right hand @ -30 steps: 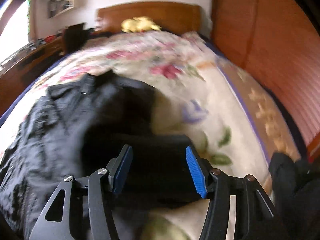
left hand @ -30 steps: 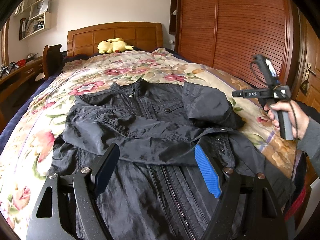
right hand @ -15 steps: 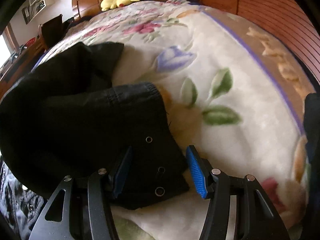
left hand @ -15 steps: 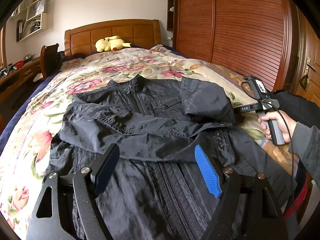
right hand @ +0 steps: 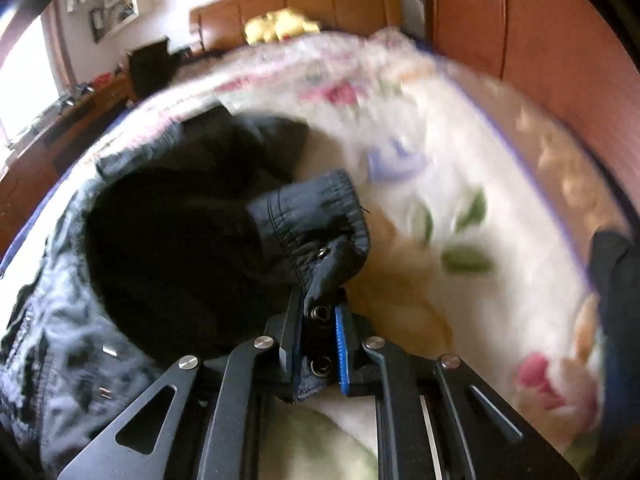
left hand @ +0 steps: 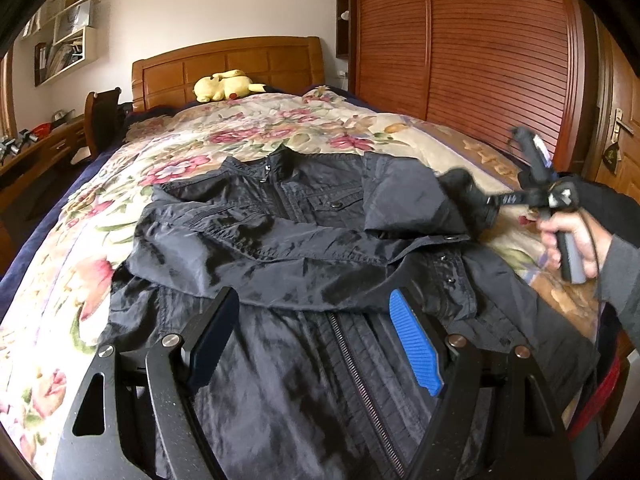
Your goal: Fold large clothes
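A black zip jacket (left hand: pixel 304 240) lies face up on the floral bedspread (left hand: pixel 248 132), one sleeve folded across its chest. My left gripper (left hand: pixel 316 332) is open and empty, hovering above the jacket's lower front. My right gripper (right hand: pixel 316 340) is shut on the snap-buttoned cuff (right hand: pixel 320 248) of the other sleeve and holds it lifted above the bed. In the left wrist view the right gripper (left hand: pixel 492 204) is at the jacket's right side, held by a hand (left hand: pixel 572 236), with the sleeve end (left hand: pixel 464 196) raised.
A yellow plush toy (left hand: pixel 224 86) lies by the wooden headboard (left hand: pixel 228 64). A slatted wooden wardrobe (left hand: pixel 480 52) runs along the bed's right side. A desk and chair (left hand: pixel 100 120) stand on the left.
My right gripper has shut on the sleeve cuff and lifted it off the bedspread. My left gripper stays open over the jacket's lower front.
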`<state>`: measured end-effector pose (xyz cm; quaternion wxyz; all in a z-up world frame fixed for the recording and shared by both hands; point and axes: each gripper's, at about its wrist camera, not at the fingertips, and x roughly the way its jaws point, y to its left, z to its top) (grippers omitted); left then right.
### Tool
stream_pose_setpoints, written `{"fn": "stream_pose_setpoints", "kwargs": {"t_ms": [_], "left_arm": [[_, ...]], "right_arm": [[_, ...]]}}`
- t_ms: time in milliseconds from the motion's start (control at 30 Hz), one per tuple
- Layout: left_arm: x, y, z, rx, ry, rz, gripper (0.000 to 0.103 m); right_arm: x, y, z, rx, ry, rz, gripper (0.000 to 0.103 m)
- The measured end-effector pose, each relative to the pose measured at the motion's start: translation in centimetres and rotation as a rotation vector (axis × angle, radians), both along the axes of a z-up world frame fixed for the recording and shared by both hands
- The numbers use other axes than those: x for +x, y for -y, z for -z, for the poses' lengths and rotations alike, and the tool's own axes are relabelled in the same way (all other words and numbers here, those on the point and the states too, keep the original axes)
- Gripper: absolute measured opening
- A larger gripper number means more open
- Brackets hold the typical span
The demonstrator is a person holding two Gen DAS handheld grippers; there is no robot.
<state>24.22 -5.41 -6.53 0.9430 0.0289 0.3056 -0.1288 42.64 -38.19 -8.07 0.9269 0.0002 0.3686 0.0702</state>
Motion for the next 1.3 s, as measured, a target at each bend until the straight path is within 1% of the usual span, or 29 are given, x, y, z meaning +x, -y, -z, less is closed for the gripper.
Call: {"fn": "stream_pose_setpoints", "kwargs": {"t_ms": [267,400,500,633,800,967,1133,1200,1233,1300], "left_arm": [[-1.8,-2.9,-0.9,-0.009,0.025,-0.032,0.079],[-2.6,-4.6,-1.3,-0.019,0.036,-0.051,0.079],[-3.2,-6.0,-1.7,-0.03,0.048,-0.069,0.079],[-3.7,-7.7,-1.9,-0.039,0.056,-0.092,0.079],[-4.3,-9.9,-2.2,-0.052,0.063,-0.124,0.079],[-4.6,-11.6,-2.2,-0.071,0.059,-0.142,0.079],[-4.7,-11.8,-2.2,-0.066,0.064,-0.142,0.079],[-4.8,-11.7,-2.2,-0.066,0.065,-0.141,0.079],[-4.8,-11.7,-2.2,-0.066,0.066,-0.14,0.079],[-4.7,-11.7,-2.2,-0.063,0.065,-0.139,0.079]], "right_arm": [[-3.6,-6.3,-7.9,-0.077,0.156,-0.109,0.013],[-6.0,-10.1,-10.8,-0.095,0.224,-0.186,0.013],[-9.0,-12.9,-12.1,-0.102,0.258,-0.246,0.013],[-11.1,-16.8,-12.9,-0.115,0.277,-0.334,0.013],[-11.5,-20.7,-13.0,-0.136,0.271,-0.407,0.013],[-10.7,-21.9,-13.2,-0.122,0.249,-0.423,0.013],[-10.1,-21.7,-12.9,-0.124,0.227,-0.421,0.013],[-10.2,-21.8,-13.3,-0.121,0.216,-0.409,0.013],[-10.5,-22.4,-13.8,-0.115,0.217,-0.406,0.016],[-10.6,-22.8,-13.8,-0.097,0.214,-0.41,0.02]]}}
